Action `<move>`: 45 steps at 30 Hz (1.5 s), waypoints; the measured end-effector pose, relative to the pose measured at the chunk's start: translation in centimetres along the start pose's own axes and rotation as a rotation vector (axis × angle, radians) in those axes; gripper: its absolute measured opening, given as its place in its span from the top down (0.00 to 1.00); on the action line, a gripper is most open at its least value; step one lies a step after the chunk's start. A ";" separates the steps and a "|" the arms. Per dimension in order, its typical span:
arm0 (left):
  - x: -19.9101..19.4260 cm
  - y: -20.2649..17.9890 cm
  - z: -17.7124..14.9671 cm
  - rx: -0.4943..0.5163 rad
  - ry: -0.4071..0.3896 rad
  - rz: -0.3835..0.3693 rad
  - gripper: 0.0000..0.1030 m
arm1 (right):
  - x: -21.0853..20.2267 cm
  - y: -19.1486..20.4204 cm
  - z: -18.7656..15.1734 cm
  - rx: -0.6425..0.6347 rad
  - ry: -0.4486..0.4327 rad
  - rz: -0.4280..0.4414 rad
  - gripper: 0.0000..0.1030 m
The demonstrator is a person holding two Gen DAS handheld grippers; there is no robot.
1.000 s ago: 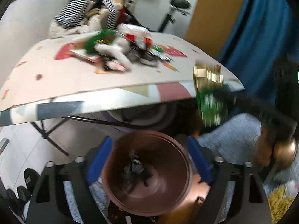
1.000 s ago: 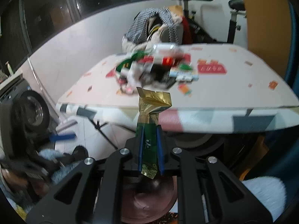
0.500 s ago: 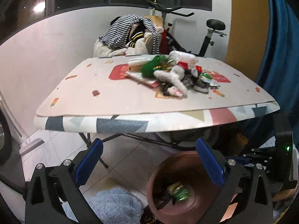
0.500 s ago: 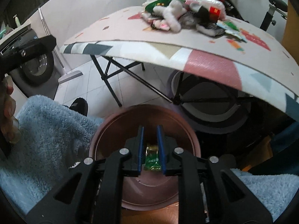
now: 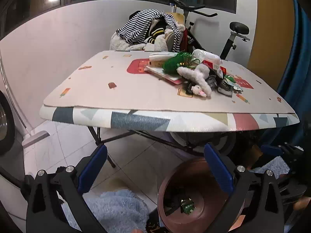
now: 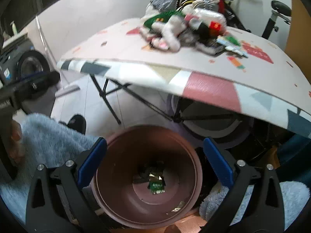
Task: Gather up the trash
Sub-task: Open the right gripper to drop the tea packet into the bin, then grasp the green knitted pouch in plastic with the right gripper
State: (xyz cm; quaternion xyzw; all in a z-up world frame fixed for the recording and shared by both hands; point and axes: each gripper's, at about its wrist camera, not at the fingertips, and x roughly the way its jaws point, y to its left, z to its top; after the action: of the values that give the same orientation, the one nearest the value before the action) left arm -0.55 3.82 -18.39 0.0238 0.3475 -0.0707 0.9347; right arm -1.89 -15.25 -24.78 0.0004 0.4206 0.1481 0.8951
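A brown round bin (image 6: 124, 155) stands on the floor under the front edge of the patterned table (image 6: 210, 85). My right gripper (image 6: 155, 141) hangs over the bin's mouth. Its jaws are opening, with nothing between the blue pads (image 6: 91, 159). A green and gold wrapper (image 6: 156, 186) lies loose at the bottom of the bin, also seen as the wrapper (image 5: 187, 205) in the left wrist view. My left gripper (image 5: 155, 147) is open and empty, left of the bin (image 5: 196, 176), facing the table (image 5: 116, 89). A trash pile (image 5: 194, 73) of wrappers, green netting and white fluffy pieces lies on the tabletop.
Light blue fluffy fabric (image 6: 48, 136) flanks the bin on both sides. Black folding table legs (image 5: 120, 136) cross behind it. An exercise bike (image 5: 233, 31) and striped clothes (image 5: 147, 25) stand behind the table, a blue curtain (image 5: 295, 77) at right, a washing machine (image 6: 31, 66) at left.
My right gripper came down over the bin with the green and gold wrapper, then opened; the wrapper now lies in the bin. The left view swung from the bin up toward the table.
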 end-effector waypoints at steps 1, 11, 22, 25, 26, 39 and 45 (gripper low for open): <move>0.0 -0.1 0.2 0.005 -0.005 0.000 0.05 | -0.2 -0.3 0.2 0.013 -0.009 0.004 0.05; 0.0 -0.1 3.4 -0.010 -0.067 0.007 0.05 | -2.9 -4.3 3.0 0.111 -0.084 -0.031 0.05; -0.4 0.1 7.6 -0.022 -0.111 -0.031 0.05 | -3.6 -10.6 6.2 0.222 -0.102 -0.129 0.05; -0.3 -0.3 8.4 0.020 -0.141 -0.010 0.05 | -3.6 -12.1 6.8 0.252 -0.096 -0.136 0.05; -0.2 -0.3 8.6 0.028 -0.152 -0.002 0.05 | -3.6 -12.4 7.0 0.253 -0.097 -0.147 0.05; 2.7 0.4 9.3 -0.036 -0.066 -0.015 0.05 | -2.0 -16.2 10.6 0.291 -0.142 -0.247 0.05; 3.9 1.1 9.0 -0.083 -0.047 -0.031 0.05 | 1.5 -15.7 12.6 0.228 -0.085 -0.263 0.06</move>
State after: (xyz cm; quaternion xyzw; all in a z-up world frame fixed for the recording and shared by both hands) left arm 8.33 3.58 -14.15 -0.0222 0.3284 -0.0710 0.9416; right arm 12.65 -28.26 -19.72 0.0530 0.3929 -0.0188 0.9179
